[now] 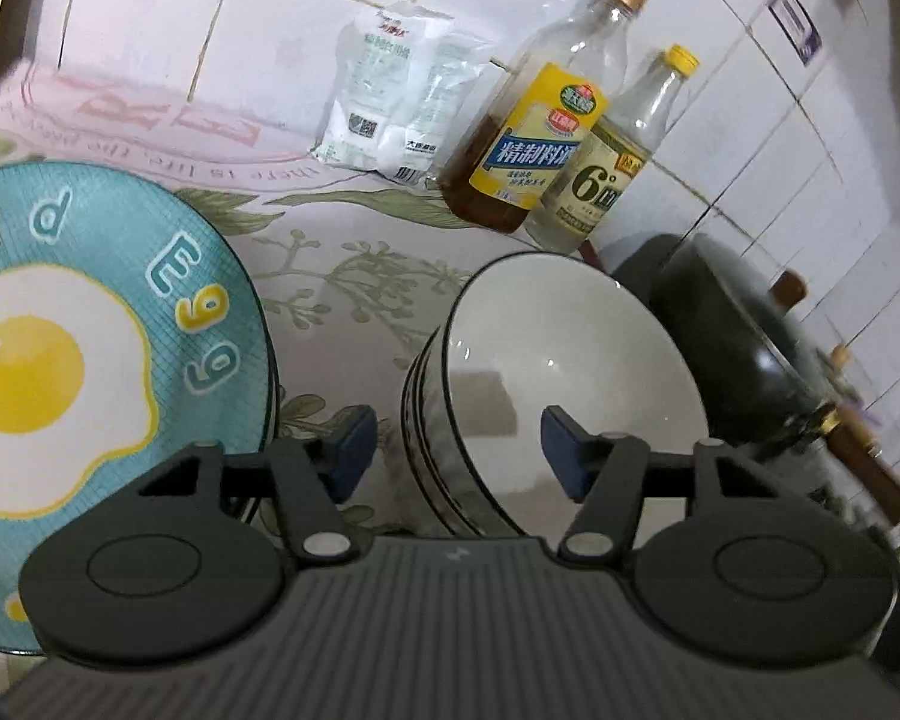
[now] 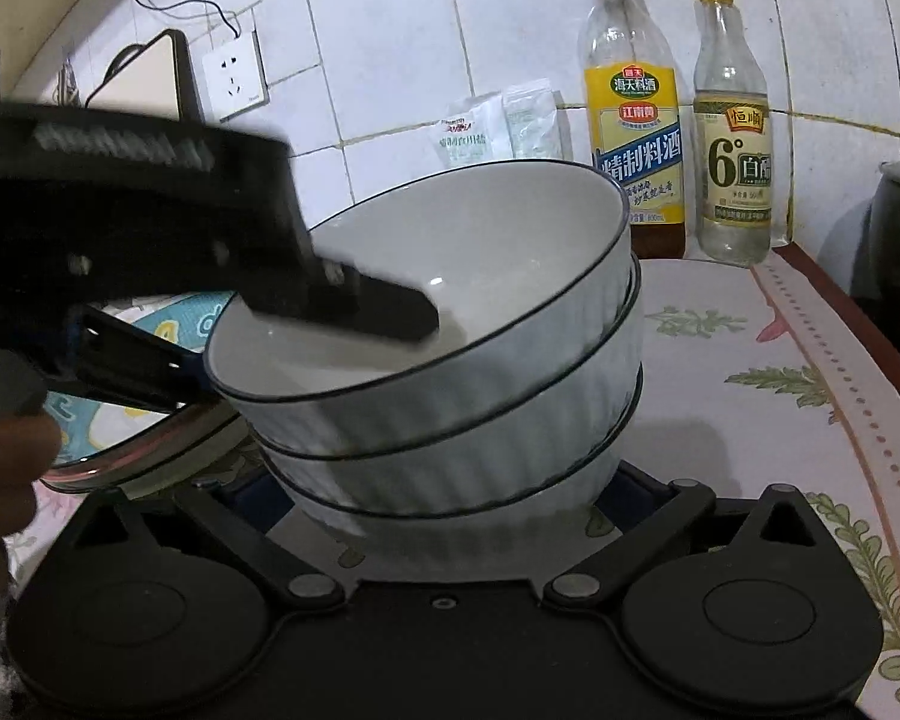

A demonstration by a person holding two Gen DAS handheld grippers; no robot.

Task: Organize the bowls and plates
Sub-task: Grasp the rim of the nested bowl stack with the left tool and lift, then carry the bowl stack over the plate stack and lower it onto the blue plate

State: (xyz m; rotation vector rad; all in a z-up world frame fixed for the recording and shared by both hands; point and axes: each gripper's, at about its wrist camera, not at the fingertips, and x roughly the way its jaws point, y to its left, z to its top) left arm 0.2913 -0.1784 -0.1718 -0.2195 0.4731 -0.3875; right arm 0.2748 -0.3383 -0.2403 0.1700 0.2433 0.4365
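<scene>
A stack of white bowls [image 2: 450,354] with dark rims stands on the flower-patterned counter cloth [image 2: 768,390], in front of two bottles [image 2: 633,120] at the tiled wall. The left gripper [image 1: 456,450] straddles the near wall of the top bowl [image 1: 570,360], one blue pad [image 1: 354,444] outside and the other inside over the hollow, the jaws half open with a gap to the wall on each side. The right gripper [image 2: 426,480] stands wide around the base of the stack, its fingertips hidden behind the bowls, and an egg-printed plate [image 1: 60,360] lies just left of the stack.
</scene>
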